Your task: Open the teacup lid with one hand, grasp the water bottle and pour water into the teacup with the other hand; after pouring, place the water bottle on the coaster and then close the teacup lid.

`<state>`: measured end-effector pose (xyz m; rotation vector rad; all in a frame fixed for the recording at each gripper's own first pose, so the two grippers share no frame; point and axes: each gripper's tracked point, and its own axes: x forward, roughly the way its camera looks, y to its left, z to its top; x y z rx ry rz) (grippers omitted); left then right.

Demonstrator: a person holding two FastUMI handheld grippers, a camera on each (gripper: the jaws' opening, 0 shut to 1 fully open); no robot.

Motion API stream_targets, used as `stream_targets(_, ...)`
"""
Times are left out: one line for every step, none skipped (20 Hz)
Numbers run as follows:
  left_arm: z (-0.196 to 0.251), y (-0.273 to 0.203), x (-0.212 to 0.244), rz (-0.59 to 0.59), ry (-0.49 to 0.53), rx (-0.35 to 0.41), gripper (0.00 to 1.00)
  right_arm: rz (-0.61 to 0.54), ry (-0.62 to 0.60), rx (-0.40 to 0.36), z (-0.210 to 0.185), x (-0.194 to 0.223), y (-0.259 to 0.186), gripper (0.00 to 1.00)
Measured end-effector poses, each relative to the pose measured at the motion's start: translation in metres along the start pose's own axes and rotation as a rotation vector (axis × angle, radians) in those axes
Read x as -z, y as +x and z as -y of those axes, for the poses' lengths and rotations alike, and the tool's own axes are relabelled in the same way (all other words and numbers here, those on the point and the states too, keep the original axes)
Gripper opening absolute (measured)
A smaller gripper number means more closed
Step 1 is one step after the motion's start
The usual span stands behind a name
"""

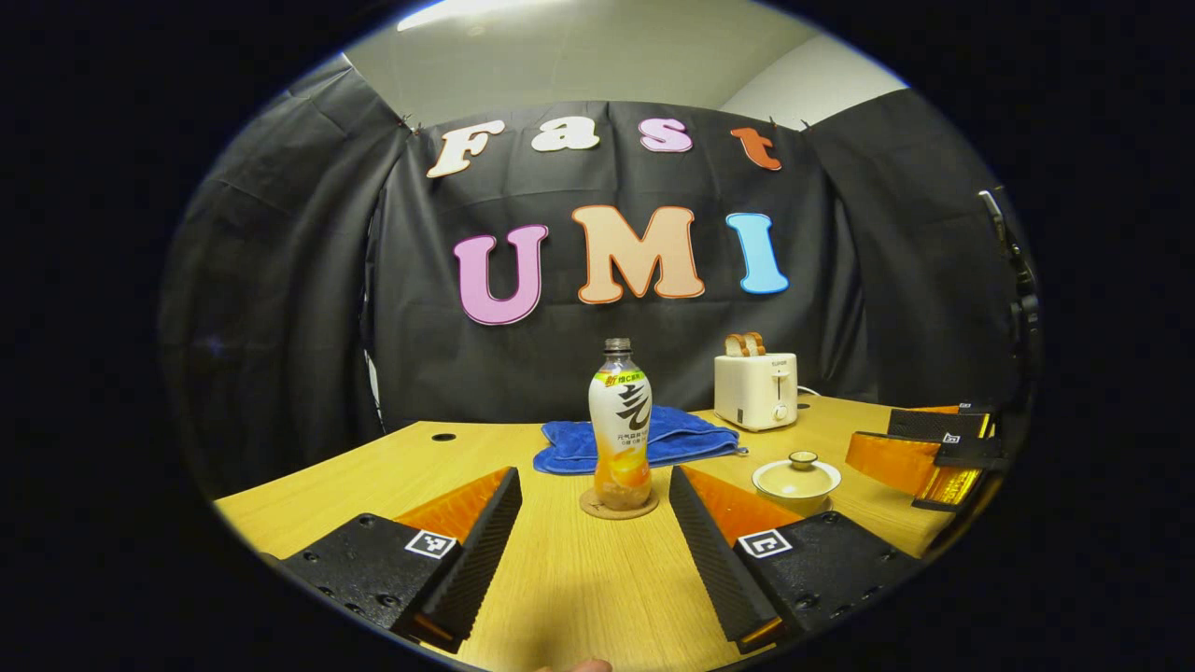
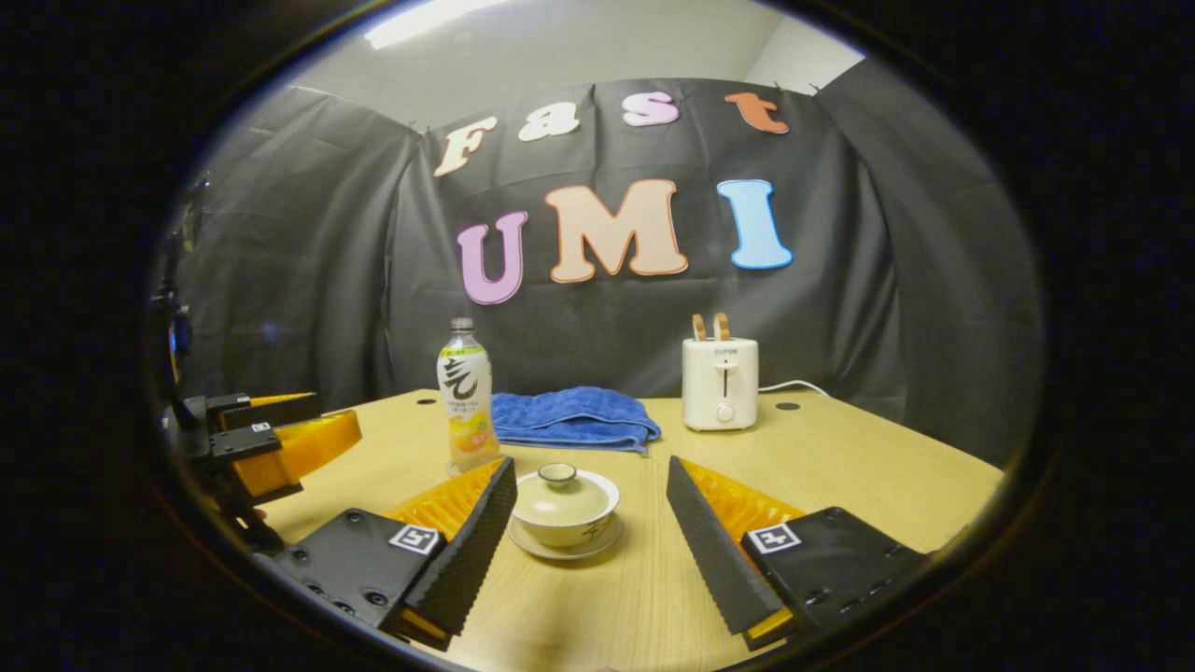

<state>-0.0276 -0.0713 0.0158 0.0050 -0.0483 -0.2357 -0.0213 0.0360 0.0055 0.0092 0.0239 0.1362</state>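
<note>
In the left gripper view, the left gripper (image 1: 595, 523) is seen held low over the desk (image 1: 579, 588) with its jaws spread wide and nothing between them. Straight ahead of it, the water bottle (image 1: 621, 425) is seen standing upright on the round coaster (image 1: 618, 507), toward the middle of the desk. Behind the bottle, a folded blue towel (image 1: 686, 431) is laid near the desk's back edge, and a white toaster (image 1: 755, 389) with two slices of bread raised in its slots is placed beside the towel, also by the back edge. The teacup (image 1: 796, 476) is seen to the right of the bottle, set apart from it, with its lid on. The right gripper (image 1: 920, 448) is seen farther off at the right edge of that view. In the right gripper view, the right gripper (image 2: 591, 523) is likewise held with its jaws wide apart and empty; the lidded teacup (image 2: 565, 509) is seen on its saucer (image 2: 566, 546) in the gap between the fingers, untouched by either. The lid (image 2: 560, 495) is seated on the cup, its knob upward.
</note>
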Motion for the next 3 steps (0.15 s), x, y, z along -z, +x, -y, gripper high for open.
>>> stream_targets(-0.0006,-0.0012,0.0019,-0.003,0.0,-0.006,0.93,-0.003,-0.006,0.009,0.0012,0.0024,-0.0011,1.0)
stream_targets(-0.0018,-0.0023,0.0033,-0.005,-0.001,-0.013,0.93,-0.004,-0.009,0.017,0.002,0.0043,-0.0031,1.0)
stream_targets(-0.0022,-0.0036,0.0039,-0.005,-0.003,-0.02,0.94,-0.006,-0.012,0.021,0.0015,0.007,-0.0039,1.0)
